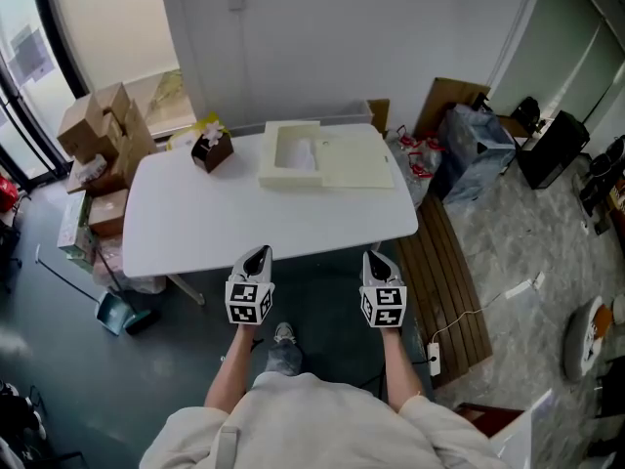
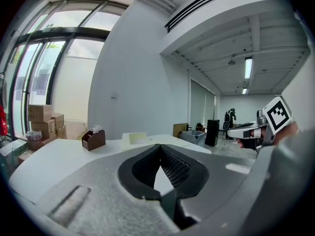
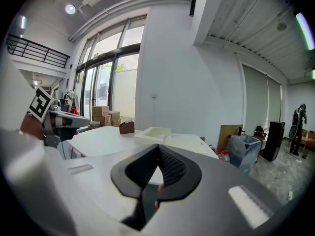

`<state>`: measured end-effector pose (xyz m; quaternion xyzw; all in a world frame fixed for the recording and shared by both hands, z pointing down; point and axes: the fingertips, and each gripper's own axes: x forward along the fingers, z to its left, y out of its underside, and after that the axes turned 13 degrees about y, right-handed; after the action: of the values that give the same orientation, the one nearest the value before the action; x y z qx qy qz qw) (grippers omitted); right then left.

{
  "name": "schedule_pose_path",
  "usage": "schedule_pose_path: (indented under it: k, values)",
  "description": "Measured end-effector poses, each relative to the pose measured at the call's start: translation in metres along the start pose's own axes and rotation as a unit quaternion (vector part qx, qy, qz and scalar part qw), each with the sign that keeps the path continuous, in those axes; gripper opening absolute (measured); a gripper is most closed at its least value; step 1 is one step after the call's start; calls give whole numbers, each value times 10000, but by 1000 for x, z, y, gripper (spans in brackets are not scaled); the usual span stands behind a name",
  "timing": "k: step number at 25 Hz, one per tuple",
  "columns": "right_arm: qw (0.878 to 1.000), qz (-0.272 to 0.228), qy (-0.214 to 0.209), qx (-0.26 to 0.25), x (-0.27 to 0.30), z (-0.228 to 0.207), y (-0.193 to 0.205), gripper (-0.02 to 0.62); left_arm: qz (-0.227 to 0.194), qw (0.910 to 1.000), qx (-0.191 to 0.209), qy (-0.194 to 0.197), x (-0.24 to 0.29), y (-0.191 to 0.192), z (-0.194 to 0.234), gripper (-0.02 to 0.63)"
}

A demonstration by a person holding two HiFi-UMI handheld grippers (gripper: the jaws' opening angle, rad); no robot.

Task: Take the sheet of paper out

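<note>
Both grippers hover side by side over the near edge of the white table (image 1: pixel 195 223), the left gripper (image 1: pixel 258 254) and the right gripper (image 1: pixel 372 258) each with its jaws pressed together and nothing between them. The sheet of paper (image 1: pixel 303 156) lies in the recess of a shallow cream box (image 1: pixel 283 178) at the table's far edge, well apart from both grippers, with the box's flat lid (image 1: pixel 356 164) lying open to its right. A brown tissue box (image 1: pixel 211 150) stands to the left of the cream box.
</note>
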<state>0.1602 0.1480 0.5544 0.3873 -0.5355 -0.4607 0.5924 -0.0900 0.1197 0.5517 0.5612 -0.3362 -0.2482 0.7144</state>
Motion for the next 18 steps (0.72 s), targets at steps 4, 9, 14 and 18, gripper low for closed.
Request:
schedule_pose_path:
  k: [4,9,14,18]
  values:
    - [10000,14,94,-8,38,5,-16,1,4,9999,2,119,30,-15,33,3]
    - [9997,28,238,-3,83,8,-35,1,-9,9998,38,206,65,-35,74,3]
    - [9993,1,366,21,122,14,-52,0,-10,9996,49,276,92,-48,112,3]
    - [9990,-20,447,39,150,19,-62,0,-3,9995,59,320,113,-56,140,3]
